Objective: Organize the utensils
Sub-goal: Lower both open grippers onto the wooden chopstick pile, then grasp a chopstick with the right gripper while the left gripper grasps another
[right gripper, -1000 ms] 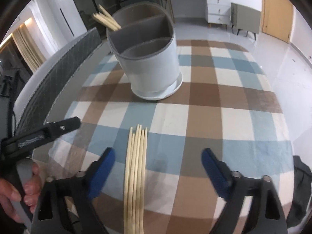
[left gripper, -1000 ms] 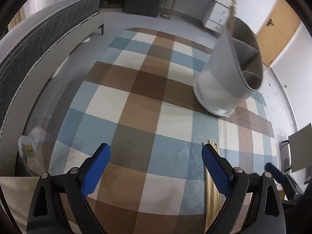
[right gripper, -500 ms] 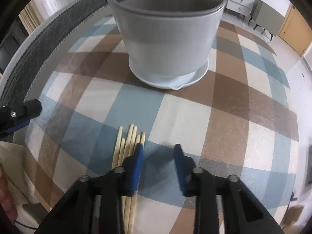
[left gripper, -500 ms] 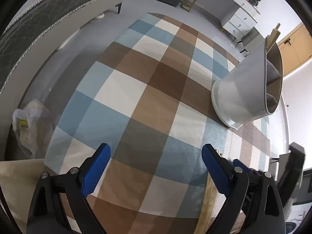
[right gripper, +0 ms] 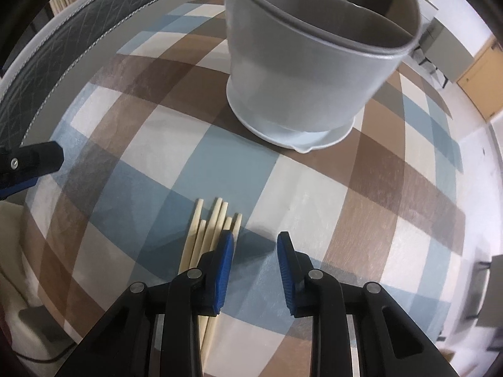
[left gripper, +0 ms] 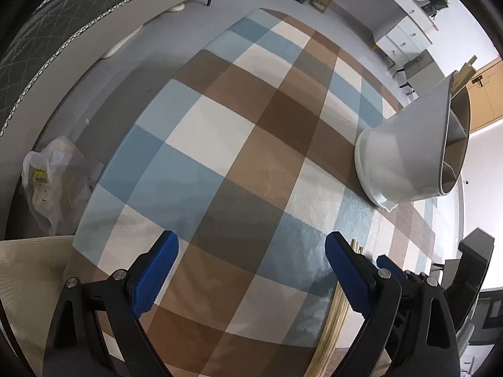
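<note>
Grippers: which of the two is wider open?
The left gripper: its blue fingers stand far apart, while those of the right gripper stand close together.

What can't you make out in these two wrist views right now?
- Pale wooden chopsticks: right view, near ends hidden under right gripper.
- Grey divided utensil holder: far rim cut off by the top edge.
- Left gripper: only one tip in the right view.

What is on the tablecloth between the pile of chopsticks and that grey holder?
Nothing: in the right wrist view only bare checked tablecloth separates the chopsticks from the grey holder.
</note>
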Available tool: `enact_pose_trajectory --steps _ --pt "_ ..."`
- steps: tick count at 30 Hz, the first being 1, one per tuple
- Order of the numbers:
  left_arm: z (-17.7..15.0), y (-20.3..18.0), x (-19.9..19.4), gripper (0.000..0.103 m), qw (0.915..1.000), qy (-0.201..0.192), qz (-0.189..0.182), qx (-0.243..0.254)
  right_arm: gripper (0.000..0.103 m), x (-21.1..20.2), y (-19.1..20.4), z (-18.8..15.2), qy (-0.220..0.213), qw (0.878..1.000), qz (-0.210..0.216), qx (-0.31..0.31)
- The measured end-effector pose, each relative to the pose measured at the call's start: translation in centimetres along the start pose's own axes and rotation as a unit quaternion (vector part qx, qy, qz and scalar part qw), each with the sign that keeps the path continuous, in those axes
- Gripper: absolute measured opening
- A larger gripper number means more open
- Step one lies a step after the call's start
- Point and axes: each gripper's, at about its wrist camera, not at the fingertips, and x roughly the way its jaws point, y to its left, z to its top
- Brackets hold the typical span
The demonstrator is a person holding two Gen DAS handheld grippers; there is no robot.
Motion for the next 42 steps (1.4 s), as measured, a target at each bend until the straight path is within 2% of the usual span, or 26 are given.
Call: enact_pose_trajectory --steps 2,7,8,10,13,17,23,29,32,37,39,42 --pt "0.1 0.0 -0.1 0.092 1.0 -0.001 0.0 -0.001 0.026 0.4 0.3 0.3 0.013 1.0 -0.009 -0.004" --pt "0.3 0.8 -0.1 0.092 0.9998 0.004 0.012 -0.016 0.024 0.4 1.2 1.3 0.008 1.0 -0.011 0.006" --pt "0.3 0.9 0.0 0.092 0.9997 0.007 0.014 -0.018 0.021 0.4 1.3 1.5 0.008 1.0 -0.003 0.01" --pt "0.3 1.2 0.3 0.092 0.9995 0.015 0.014 -0.024 0.006 0.4 1.5 1.5 0.003 1.0 0.01 0.014" --pt "0.2 1.2 0.3 0.092 0.9995 0.016 0.019 -0.019 0.003 0.1 1.5 1.4 -0.014 1.0 0.012 0.019" --pt "0.0 0.7 0.5 0.092 0.9997 0.012 0.022 -0.001 0.002 -1.6 -1.2 0.7 -0.053 0.995 0.043 0.071" --pt "-0.9 -0.9 1.8 0.092 0.9986 0.02 0.011 0.047 0.003 -5.7 -7.8 -2.2 -0.122 0.973 0.107 0.162" --pt "-2.7 -3.6 3.6 0.092 0.993 0.03 0.003 0.114 0.002 -7.7 -13.4 -4.8 -0.18 0.935 0.176 0.248" --pt "-3.6 -4.8 4.1 0.092 0.9895 0.027 0.015 0.142 0.003 -7.7 -13.9 -5.9 -0.195 0.922 0.196 0.27" --pt "-4.4 -5.6 4.4 0.092 0.9846 0.017 0.051 0.166 0.003 -8.6 -15.0 -7.2 -0.214 0.916 0.203 0.274" --pt "-4.5 -5.6 4.3 0.092 0.9844 0.017 0.053 0.167 0.003 -9.0 -15.1 -7.3 -0.219 0.913 0.208 0.275" --pt "-5.0 -6.5 4.4 0.092 0.9832 0.019 0.054 0.174 0.003 -9.5 -14.8 -7.2 -0.228 0.915 0.202 0.264"
